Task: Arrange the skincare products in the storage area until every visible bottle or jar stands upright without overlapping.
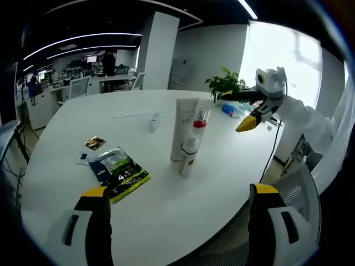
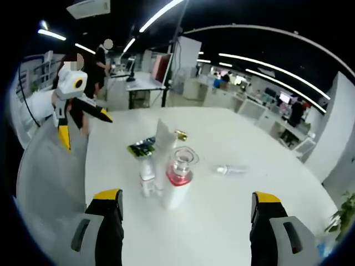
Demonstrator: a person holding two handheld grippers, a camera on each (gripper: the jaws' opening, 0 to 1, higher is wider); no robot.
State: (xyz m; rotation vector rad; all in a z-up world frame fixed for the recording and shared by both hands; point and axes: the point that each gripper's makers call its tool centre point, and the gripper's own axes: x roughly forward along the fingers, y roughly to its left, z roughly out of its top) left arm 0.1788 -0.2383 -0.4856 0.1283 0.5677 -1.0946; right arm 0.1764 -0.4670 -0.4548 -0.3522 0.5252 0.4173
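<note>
While both my tools (image 1: 177,191) (image 2: 186,197) hang spread, a tube (image 1: 183,130) and bottles (image 1: 191,147) stand clustered on the desk (image 1: 166,216); another bottle (image 2: 232,169) lies toppled beyond, packets (image 1: 119,172) beside.

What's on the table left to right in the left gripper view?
Small packet → green pouch → small bottle lying flat → tall white tube → red-capped bottle → potted plant → right gripper in the air.
</note>
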